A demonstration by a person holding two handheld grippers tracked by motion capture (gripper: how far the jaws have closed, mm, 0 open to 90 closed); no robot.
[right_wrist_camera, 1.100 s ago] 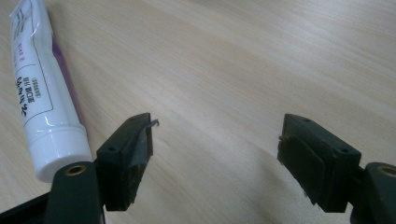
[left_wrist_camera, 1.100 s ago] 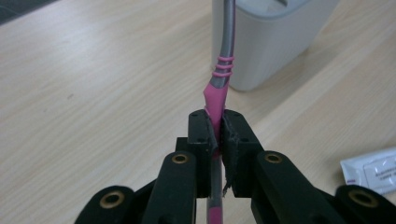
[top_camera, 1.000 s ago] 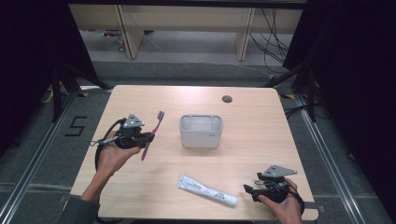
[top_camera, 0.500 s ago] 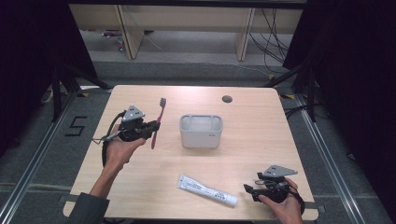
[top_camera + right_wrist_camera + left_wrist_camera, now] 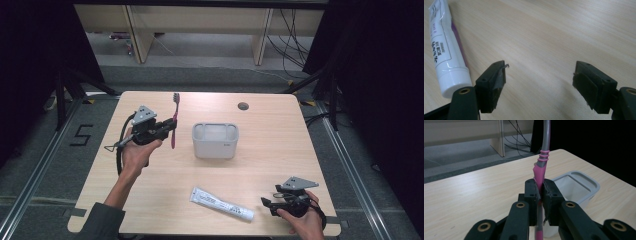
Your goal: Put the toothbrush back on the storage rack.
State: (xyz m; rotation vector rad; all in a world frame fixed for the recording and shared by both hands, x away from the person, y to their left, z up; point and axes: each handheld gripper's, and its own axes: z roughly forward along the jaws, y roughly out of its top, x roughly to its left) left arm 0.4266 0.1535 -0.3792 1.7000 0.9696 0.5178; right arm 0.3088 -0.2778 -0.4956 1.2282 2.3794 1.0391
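Two tools: mine, both above the table [image 5: 280,150].
Left tool [image 5: 167,126]: pinching my toothbrush [image 5: 174,120], cup [image 5: 215,140] just beyond.
Right tool [image 5: 267,205]: spread wide, toothpaste tube [image 5: 221,204] beside it.

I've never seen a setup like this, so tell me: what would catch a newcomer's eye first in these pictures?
Most striking is the pink and grey toothbrush, held upright above the table's left side, clamped between the jaws of the left gripper. Just to its right, a grey holder sits open-topped in the middle of the wooden table. Near the front edge lies a white toothpaste tube, with the right gripper beside its cap end, jaws wide apart.
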